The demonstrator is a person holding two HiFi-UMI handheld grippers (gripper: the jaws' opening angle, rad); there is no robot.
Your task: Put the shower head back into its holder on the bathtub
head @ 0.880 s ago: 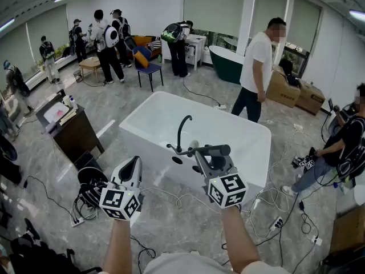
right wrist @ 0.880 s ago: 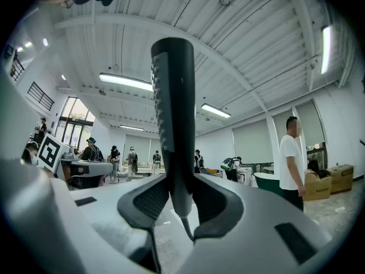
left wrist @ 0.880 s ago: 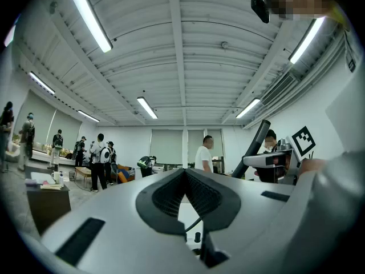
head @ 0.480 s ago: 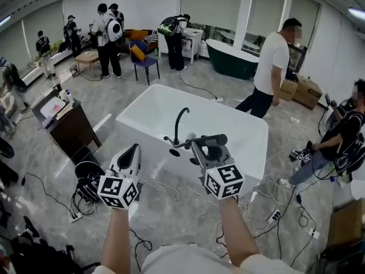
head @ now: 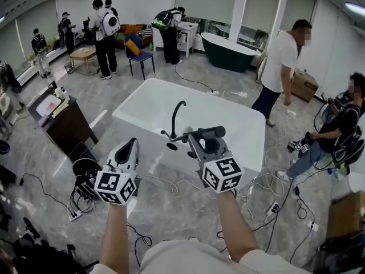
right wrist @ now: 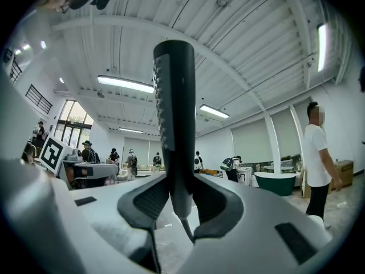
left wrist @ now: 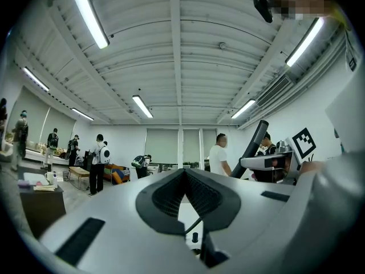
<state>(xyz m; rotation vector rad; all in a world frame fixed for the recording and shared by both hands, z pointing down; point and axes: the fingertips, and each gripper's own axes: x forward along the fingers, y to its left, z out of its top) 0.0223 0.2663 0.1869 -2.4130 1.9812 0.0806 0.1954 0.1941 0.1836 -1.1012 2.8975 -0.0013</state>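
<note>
Shower head point(right wrist: 174, 124), dark grey, slim, stick-shaped

In the head view the right claw point(head: 201, 137) and the shower head point(head: 214, 132) it grips cover a stretch of the bathtub point(head: 132, 97) along its near rim, so the holder there cannot be made out. In the right gripper view the handle's lower end is lost between the pads point(right wrist: 151, 201). In the left gripper view the left claw point(left wrist: 183, 174) hides nearly all of the bathtub behind its own body; only a white sliver shows.

White bathtub point(head: 228, 113), black tap point(head: 175, 116), seemingly dark-grey shower head point(head: 206, 132).
</note>
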